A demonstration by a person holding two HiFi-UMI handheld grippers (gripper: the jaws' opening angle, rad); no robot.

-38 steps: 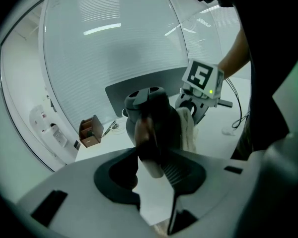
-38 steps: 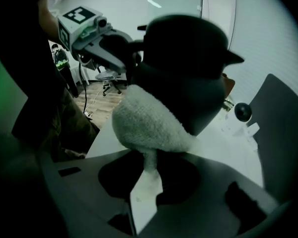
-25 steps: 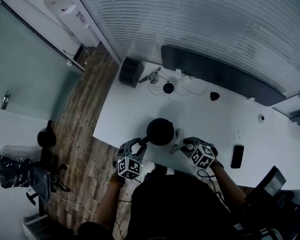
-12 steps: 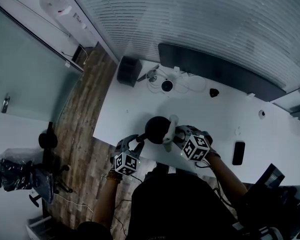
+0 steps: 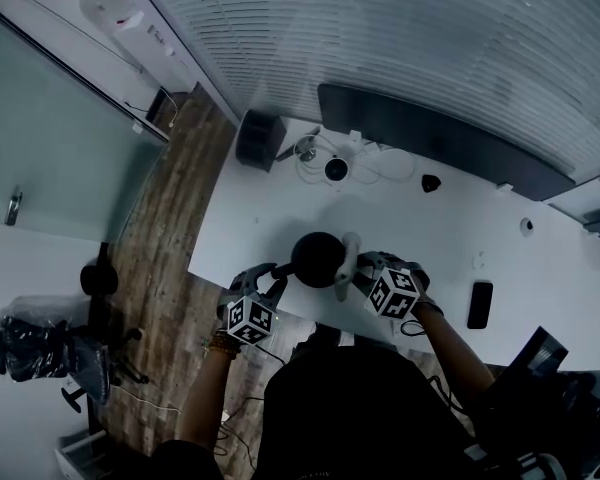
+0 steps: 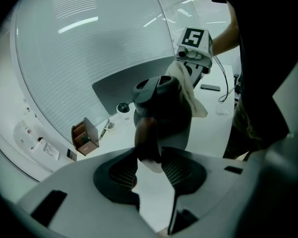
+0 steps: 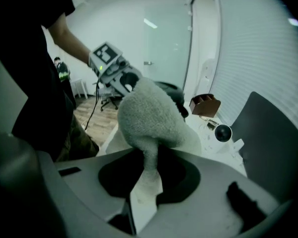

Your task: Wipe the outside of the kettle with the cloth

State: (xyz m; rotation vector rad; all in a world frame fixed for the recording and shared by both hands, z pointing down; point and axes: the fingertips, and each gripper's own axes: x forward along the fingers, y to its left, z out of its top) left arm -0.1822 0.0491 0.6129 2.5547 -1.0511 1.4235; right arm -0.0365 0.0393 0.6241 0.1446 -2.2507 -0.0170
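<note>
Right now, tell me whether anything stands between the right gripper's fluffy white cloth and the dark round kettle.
Nothing visible does: the fluffy white cloth, clamped in the right gripper, lies against the side of the dark round kettle.

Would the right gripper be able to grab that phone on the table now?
Probably not yet: the way from the right gripper to the phone looks free, but its jaws are shut on the cloth, held against the kettle.

Left gripper (image 6: 150, 166) clamping kettle handle (image 6: 148, 138), right gripper (image 7: 149, 175) pinching cloth (image 7: 149, 118), both close together
</note>
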